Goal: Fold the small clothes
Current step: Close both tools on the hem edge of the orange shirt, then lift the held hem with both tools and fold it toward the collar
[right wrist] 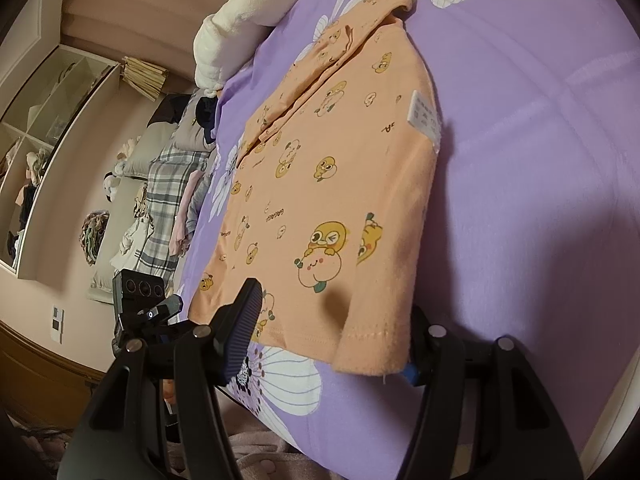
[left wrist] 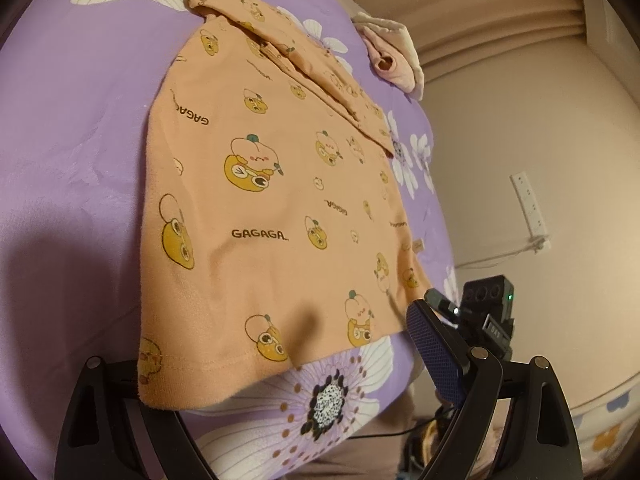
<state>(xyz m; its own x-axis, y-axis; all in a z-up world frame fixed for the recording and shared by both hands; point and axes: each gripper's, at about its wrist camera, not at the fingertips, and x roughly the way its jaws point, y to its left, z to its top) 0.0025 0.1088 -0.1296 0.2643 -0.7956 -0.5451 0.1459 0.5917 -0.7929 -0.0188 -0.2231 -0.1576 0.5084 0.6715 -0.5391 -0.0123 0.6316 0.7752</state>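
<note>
An orange child's top with cartoon prints and "GAGAGA" lettering lies flat on a purple flowered bedsheet, its sleeves folded in across the far part. My left gripper is open at the hem's near edge; the left finger is under the hem corner, the blue-padded right finger stands clear beside the cloth. In the right wrist view the same top shows a white care label. My right gripper is open at the near hem corner, with the cloth over its right finger.
A pink and cream garment lies at the bed's far edge. A white fluffy pillow sits at the head of the bed. Beside the bed are plaid bedding, clothes piles and a shelf unit. A wall power strip hangs right.
</note>
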